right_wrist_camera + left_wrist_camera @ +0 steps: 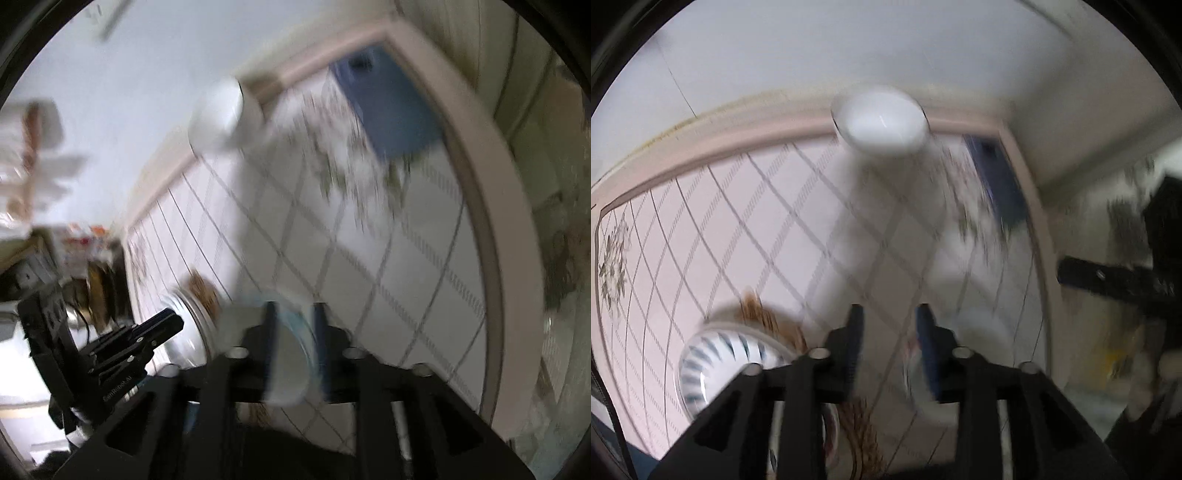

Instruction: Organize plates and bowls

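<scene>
Both views are blurred by motion. In the left wrist view a striped blue-and-white bowl (716,365) sits on the table at lower left, beside my left gripper (889,314), which is open and empty. A white dish (945,365) lies blurred under its right finger. A white cup (881,123) stands at the far edge. In the right wrist view my right gripper (295,314) has its fingers around a pale blue-rimmed bowl (291,354). The striped bowl (192,325) is to its left, next to the left gripper (162,325). The white cup (221,114) shows far off.
The table carries a pink cloth (738,221) with a diamond grid. A blue box (391,99) sits at the far right corner and also shows in the left wrist view (997,177). Brown flower prints (768,317) lie by the striped bowl. Clutter (81,258) stands left of the table.
</scene>
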### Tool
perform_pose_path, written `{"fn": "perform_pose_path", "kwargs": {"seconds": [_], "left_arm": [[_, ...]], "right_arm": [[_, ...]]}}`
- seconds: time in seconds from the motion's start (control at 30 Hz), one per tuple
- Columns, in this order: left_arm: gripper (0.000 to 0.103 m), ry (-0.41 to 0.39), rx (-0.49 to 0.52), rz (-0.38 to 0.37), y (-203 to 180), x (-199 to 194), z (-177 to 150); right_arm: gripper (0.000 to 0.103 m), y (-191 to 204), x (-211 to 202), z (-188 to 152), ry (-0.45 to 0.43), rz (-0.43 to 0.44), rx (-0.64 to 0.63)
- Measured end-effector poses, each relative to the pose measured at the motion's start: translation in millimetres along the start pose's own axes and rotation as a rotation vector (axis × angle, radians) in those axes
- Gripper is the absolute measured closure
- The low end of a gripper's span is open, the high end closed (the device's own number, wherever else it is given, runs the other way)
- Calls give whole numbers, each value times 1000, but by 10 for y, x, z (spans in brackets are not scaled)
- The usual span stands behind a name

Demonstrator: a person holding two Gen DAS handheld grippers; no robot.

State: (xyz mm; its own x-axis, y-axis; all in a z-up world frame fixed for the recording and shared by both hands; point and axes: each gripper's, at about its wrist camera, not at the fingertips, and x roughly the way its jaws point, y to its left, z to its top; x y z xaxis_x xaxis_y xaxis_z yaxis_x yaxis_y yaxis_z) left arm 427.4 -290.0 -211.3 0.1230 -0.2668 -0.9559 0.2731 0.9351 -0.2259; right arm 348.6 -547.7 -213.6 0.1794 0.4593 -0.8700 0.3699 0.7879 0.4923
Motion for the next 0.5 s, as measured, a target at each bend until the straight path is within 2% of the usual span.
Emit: {"fn": "perform_pose_path", "kwargs": {"seconds": [0.03, 0.07, 0.23, 0.33, 0.5], "left_arm": [[73, -21, -30, 5, 85, 18, 183], [73, -30, -46, 8, 141, 47, 298], [73, -20, -140, -11, 383, 419, 976], [73, 1, -167, -25, 425, 654, 1208], [73, 28, -139, -7, 417, 998, 1491]], "right_arm": [[43, 26, -53, 119, -26, 14, 1], [41, 64, -85, 240, -59, 33, 2], [41, 301, 138, 891, -137, 128, 5], [41, 409, 431, 1247, -137, 132, 13], [42, 539, 969, 1658, -88, 97, 26]]}}
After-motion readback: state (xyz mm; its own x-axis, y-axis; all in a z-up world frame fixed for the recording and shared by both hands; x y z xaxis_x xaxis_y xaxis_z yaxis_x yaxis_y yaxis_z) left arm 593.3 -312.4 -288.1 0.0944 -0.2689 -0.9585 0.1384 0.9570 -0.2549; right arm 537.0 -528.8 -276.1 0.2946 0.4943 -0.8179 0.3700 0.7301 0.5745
